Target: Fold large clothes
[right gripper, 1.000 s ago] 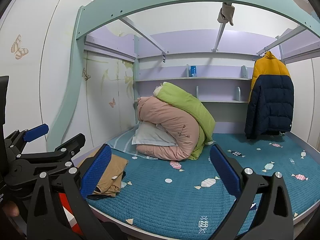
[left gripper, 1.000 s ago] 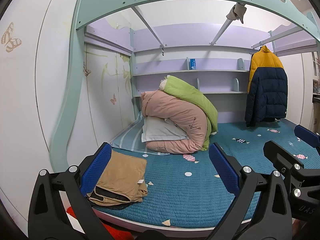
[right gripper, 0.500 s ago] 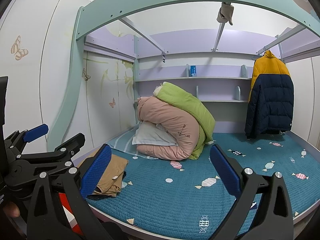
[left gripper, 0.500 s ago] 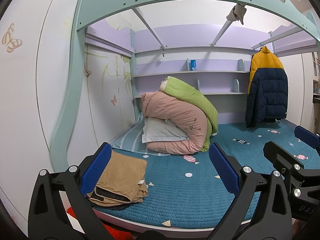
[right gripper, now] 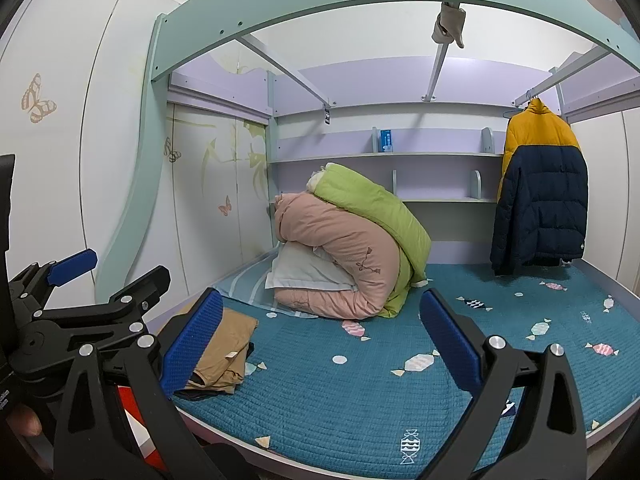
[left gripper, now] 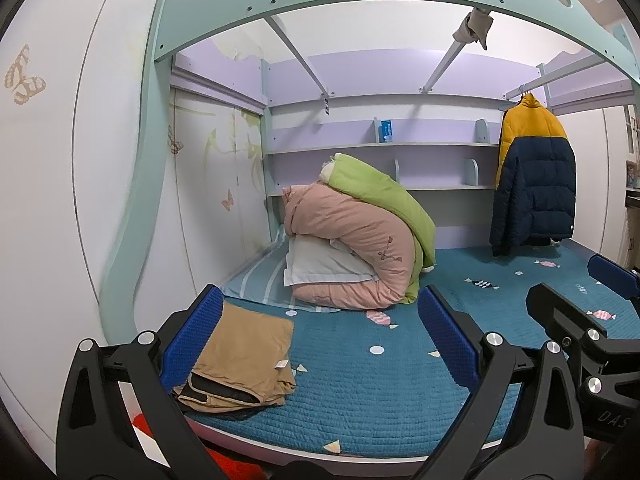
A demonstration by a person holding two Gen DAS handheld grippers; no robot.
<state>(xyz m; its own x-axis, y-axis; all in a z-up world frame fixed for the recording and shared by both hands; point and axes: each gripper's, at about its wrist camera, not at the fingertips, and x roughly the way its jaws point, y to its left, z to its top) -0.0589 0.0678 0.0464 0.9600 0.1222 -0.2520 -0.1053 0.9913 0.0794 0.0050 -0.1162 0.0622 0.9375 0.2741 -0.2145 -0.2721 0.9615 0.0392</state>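
The left gripper [left gripper: 320,344] is wide open above the blue bed [left gripper: 360,408]. Folded tan clothes [left gripper: 244,364] lie by its left finger. A jacket [left gripper: 534,184] hangs far back.

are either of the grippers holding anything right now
No. The left gripper and right gripper are both open and empty; the folded tan garment lies on the bed.

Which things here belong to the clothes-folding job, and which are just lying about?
For the job:
- folded tan garment
- yellow-and-navy puffer jacket, hanging
- left claw and right claw, both open and empty

Lying about:
- pink duvet
- green duvet
- white pillow
- blue box on the shelf
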